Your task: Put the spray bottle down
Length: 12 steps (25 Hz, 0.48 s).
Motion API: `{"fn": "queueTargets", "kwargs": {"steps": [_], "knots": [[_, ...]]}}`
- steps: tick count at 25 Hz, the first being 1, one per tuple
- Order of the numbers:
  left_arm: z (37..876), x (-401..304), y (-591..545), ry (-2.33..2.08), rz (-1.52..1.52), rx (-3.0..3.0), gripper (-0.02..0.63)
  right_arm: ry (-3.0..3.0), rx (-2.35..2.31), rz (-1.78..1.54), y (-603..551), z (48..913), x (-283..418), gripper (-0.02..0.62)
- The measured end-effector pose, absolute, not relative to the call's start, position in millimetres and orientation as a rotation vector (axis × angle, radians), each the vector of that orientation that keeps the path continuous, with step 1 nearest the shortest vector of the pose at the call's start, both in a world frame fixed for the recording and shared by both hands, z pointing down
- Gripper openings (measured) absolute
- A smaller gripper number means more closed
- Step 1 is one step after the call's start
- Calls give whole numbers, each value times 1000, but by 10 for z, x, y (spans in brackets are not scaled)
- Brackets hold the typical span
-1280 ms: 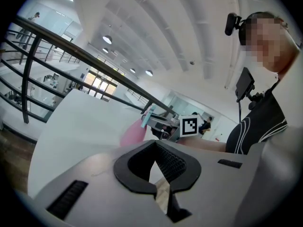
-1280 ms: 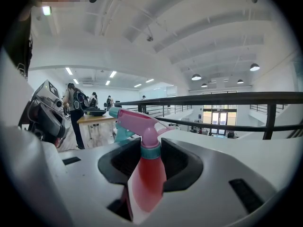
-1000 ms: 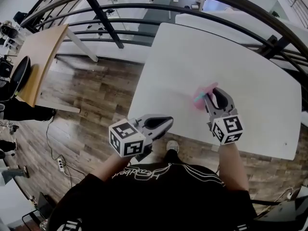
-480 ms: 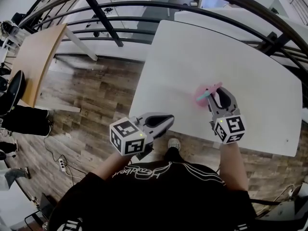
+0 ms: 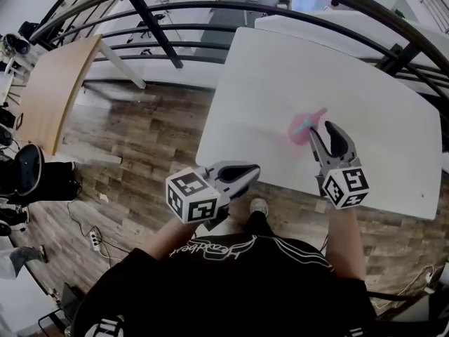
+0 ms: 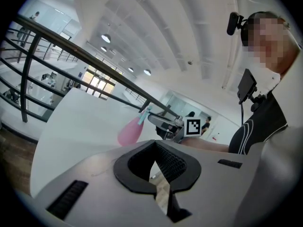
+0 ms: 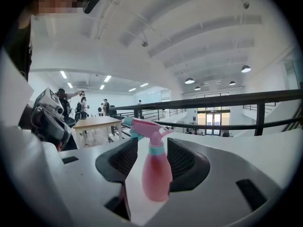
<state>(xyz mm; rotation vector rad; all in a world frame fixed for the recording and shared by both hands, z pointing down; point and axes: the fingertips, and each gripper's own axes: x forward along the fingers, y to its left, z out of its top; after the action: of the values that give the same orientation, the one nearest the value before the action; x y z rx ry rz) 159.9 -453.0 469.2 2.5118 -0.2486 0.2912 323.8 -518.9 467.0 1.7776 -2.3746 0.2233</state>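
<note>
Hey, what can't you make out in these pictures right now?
Head view: the bottle is small and blurred, so no label or fill level shows.
Left gripper view: the left gripper's own body hides the bottle's base.
Right gripper view: the people beyond the wooden table are too small to tell apart.
Head view: the white table's right side is cut by the picture's edge.

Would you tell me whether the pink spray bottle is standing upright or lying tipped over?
Upright: the spray bottle stands on its base on the white table, with its pink trigger head on top.
</note>
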Motion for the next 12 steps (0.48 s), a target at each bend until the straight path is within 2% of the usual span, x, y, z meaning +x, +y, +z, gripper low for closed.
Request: {"fn": "queueTargets", "kwargs": {"steps": [12], "knots": [[4186, 1102, -3727, -149, 248, 2657, 7, -2479, 1681, 240, -3889, 4037, 2229, 152]]}}
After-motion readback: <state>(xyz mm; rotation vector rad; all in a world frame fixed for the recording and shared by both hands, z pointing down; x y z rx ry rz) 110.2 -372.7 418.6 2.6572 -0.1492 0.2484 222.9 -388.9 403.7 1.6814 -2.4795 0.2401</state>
